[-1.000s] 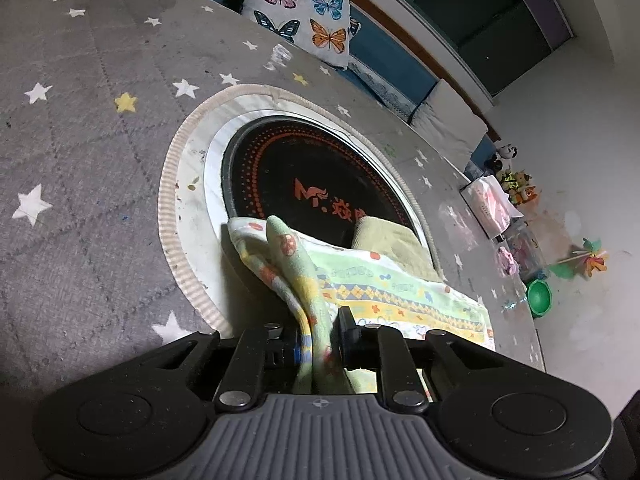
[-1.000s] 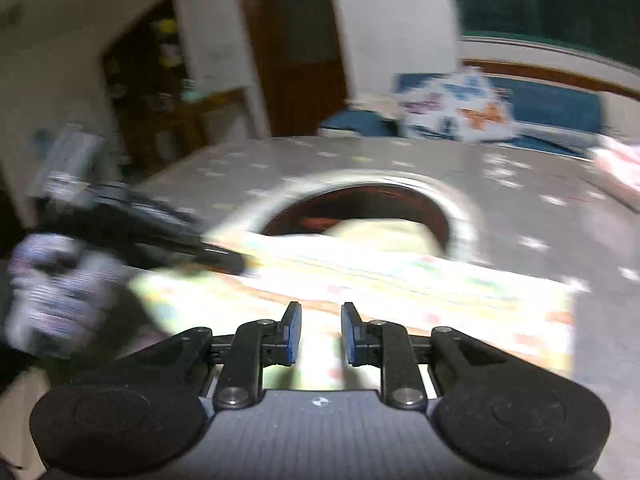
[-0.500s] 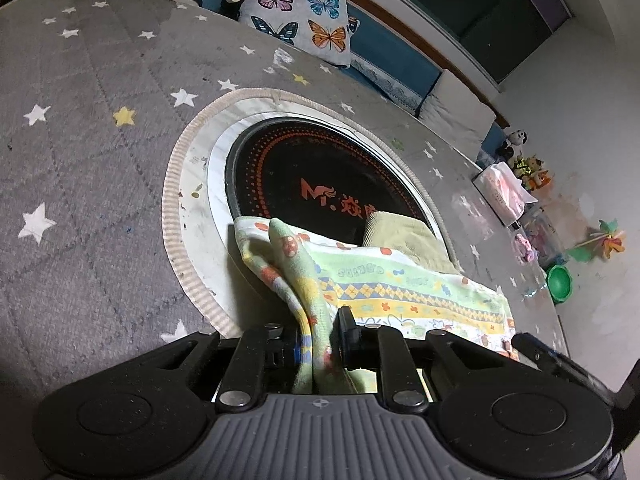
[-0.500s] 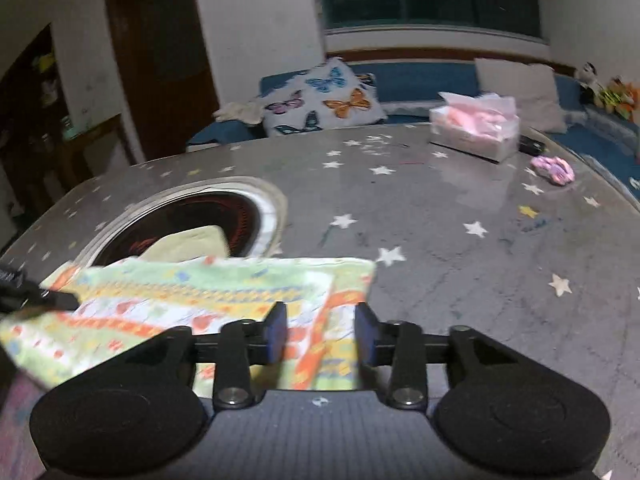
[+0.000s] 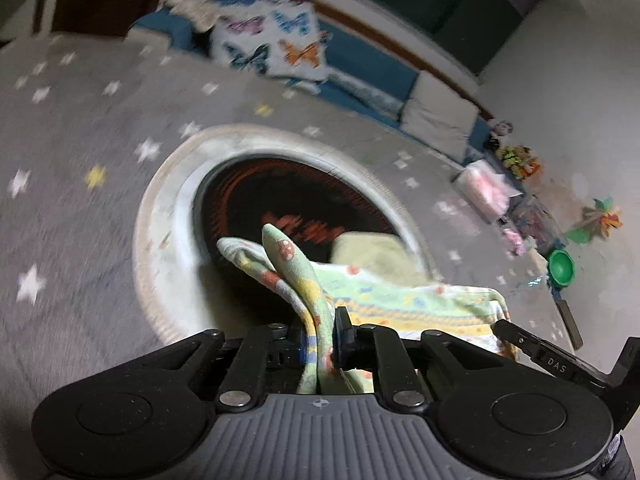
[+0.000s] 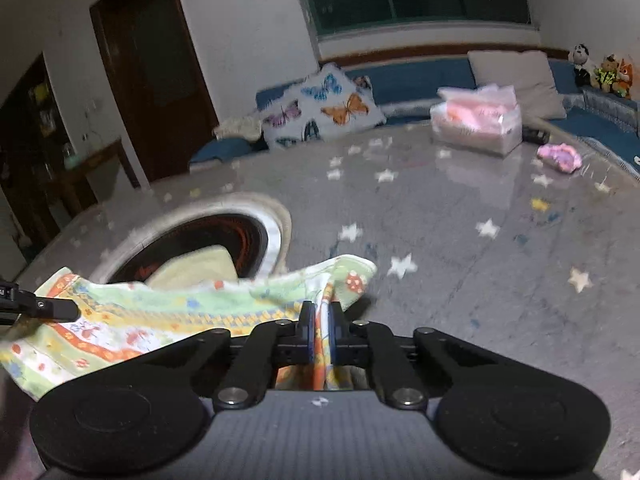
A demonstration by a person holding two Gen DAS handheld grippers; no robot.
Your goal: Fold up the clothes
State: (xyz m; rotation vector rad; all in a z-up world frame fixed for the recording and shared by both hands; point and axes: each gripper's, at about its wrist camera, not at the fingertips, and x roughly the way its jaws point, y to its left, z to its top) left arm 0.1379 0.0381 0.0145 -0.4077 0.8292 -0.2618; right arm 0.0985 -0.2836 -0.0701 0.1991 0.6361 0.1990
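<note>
A pale green patterned cloth [image 5: 400,296] with yellow and orange bands hangs stretched between my two grippers above the grey star-print table. My left gripper [image 5: 318,340] is shut on one corner of it, with folds of cloth standing up between the fingers. My right gripper [image 6: 320,336] is shut on the other corner, the cloth [image 6: 160,320] running off to its left. The right gripper's tip shows at the right of the left wrist view [image 5: 520,336]. The left gripper's tip shows at the left edge of the right wrist view [image 6: 40,308]. A folded pale yellow cloth [image 6: 196,268] lies behind on the black disc.
A round black cooktop disc [image 5: 280,192] with a white rim is set in the table. A pink tissue pack [image 6: 476,120] and a pink-purple item [image 6: 560,156] lie at the far right. A butterfly cushion [image 6: 320,108] sits on the blue bench behind.
My right gripper has closed on the cloth's right corner and lifted it. The left gripper has kept its hold and risen, lifting the cloth off the table.
</note>
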